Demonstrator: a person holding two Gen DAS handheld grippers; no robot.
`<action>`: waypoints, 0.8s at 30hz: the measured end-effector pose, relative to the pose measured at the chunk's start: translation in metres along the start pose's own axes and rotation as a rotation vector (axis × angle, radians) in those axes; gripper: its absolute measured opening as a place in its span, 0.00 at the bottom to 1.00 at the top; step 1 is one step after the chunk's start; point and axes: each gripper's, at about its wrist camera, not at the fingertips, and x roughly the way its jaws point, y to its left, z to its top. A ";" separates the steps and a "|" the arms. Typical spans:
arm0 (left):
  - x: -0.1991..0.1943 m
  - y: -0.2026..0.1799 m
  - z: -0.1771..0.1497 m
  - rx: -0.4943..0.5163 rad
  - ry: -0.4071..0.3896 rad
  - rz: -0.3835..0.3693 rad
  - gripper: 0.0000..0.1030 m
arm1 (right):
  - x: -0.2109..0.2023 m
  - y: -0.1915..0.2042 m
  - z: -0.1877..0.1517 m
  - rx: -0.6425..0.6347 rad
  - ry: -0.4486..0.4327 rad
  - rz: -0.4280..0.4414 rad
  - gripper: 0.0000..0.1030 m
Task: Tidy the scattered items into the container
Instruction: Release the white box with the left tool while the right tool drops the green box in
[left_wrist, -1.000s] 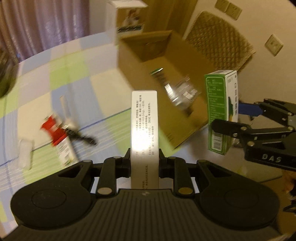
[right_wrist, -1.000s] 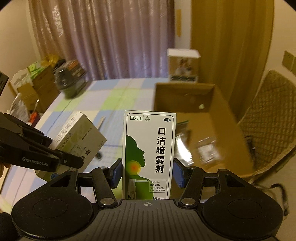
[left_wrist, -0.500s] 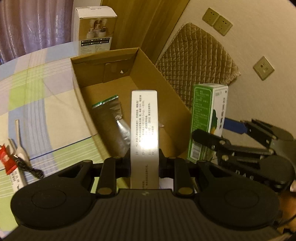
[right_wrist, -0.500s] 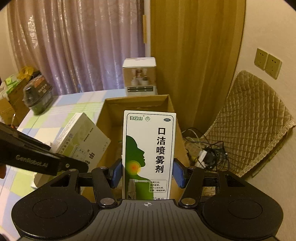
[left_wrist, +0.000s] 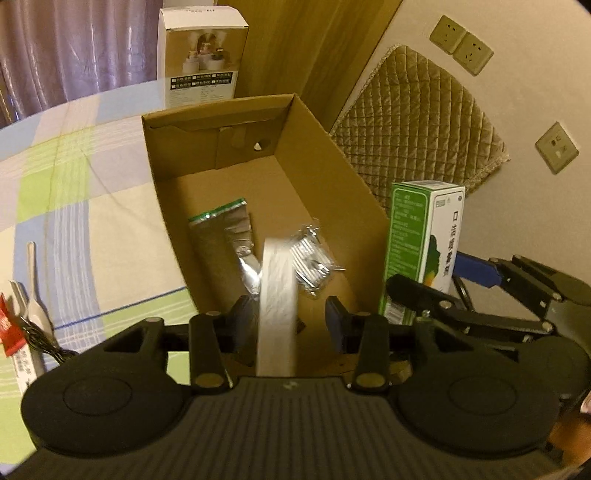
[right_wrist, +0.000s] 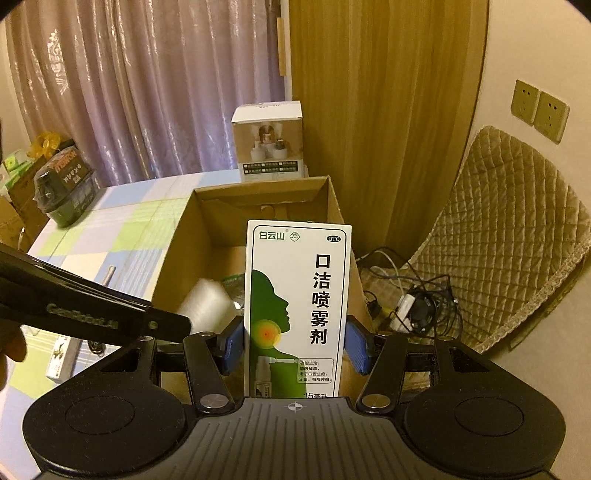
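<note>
The open cardboard box (left_wrist: 332, 177) lies right below my left gripper (left_wrist: 290, 314), whose jaws are opening. A long white carton (left_wrist: 277, 295) hangs blurred between them with a gap at each pad, dropping into the box. A silver-green sachet (left_wrist: 225, 229) and foil blister packs (left_wrist: 310, 258) lie on the box floor. My right gripper (right_wrist: 295, 347) is shut on an upright green-and-white spray carton (right_wrist: 299, 295), held by the cardboard box's (right_wrist: 177, 251) near right corner. That spray carton (left_wrist: 421, 236) also shows in the left wrist view.
On the checked tablecloth to the left lie a white utensil (left_wrist: 35, 295), a red packet (left_wrist: 9, 328) and a small box (right_wrist: 61, 354). A white product box (left_wrist: 203, 59) stands behind the carton. A quilted chair (left_wrist: 417, 118) and floor cables (right_wrist: 413, 306) are at right.
Both grippers have moved from the table to over the cardboard box. The left jaws have parted and the white carton, gripped before, now slips down between them. The right grip is unchanged.
</note>
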 end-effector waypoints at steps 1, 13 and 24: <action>0.000 0.001 -0.001 0.005 0.001 0.004 0.36 | 0.001 -0.001 -0.001 0.002 0.002 -0.001 0.57; -0.016 0.015 -0.009 0.034 -0.036 0.046 0.37 | 0.012 0.001 -0.005 -0.003 0.027 0.007 0.57; -0.026 0.036 -0.020 0.006 -0.055 0.058 0.43 | 0.020 0.006 0.002 0.014 0.002 0.039 0.62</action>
